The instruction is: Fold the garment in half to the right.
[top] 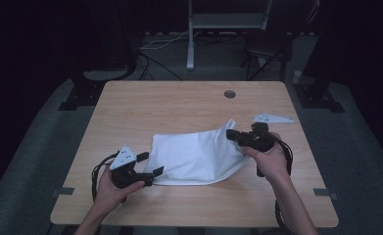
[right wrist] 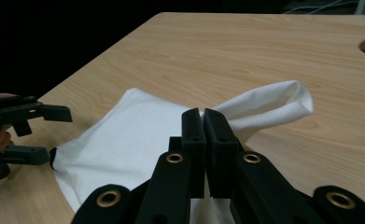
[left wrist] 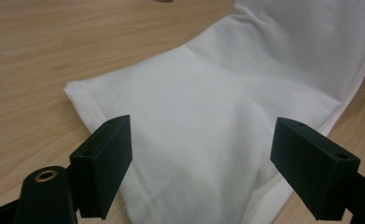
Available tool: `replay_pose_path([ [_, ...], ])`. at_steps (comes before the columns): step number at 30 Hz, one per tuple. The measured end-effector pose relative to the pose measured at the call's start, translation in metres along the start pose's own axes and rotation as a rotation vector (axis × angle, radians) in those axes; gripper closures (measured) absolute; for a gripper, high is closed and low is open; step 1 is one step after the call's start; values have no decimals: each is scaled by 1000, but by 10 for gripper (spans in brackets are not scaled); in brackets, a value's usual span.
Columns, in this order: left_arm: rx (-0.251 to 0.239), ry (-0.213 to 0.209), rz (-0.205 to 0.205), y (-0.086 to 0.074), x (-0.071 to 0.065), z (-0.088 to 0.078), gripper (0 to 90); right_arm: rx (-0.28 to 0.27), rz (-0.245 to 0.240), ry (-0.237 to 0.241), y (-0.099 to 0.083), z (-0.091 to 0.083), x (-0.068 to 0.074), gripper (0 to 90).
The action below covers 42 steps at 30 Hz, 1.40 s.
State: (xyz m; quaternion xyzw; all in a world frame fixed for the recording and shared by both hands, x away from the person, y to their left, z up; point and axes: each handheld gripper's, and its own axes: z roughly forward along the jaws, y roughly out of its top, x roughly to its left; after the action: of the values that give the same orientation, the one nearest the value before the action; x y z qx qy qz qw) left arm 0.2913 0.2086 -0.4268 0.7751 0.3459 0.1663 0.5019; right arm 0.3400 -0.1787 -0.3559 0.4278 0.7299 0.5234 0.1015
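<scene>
The right gripper [right wrist: 203,116] has its fingers clamped on the white cloth's [top: 194,154] raised corner; the left gripper's [left wrist: 201,161] fingers stand apart, straddling its near edge on the bench [top: 179,103]

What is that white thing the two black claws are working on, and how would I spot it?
Look at the wooden table: on its near half lies a white cloth, the one soft thing there. The right gripper pinches its raised far corner, while the left gripper sits open at its near edge.
</scene>
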Motion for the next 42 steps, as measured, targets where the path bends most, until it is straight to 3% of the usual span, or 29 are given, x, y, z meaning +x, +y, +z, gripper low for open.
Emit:
replay_pose_path([
  [11,3,-2,6,0,0,0,203,-16,-33,35,16,16,23,881],
  [21,1,-2,-1,-1,-1,-2,203,0,-61,79,27,42,50,880],
  [42,4,-4,10,-1,-2,0,203,20,-72,105,24,62,63,879],
])
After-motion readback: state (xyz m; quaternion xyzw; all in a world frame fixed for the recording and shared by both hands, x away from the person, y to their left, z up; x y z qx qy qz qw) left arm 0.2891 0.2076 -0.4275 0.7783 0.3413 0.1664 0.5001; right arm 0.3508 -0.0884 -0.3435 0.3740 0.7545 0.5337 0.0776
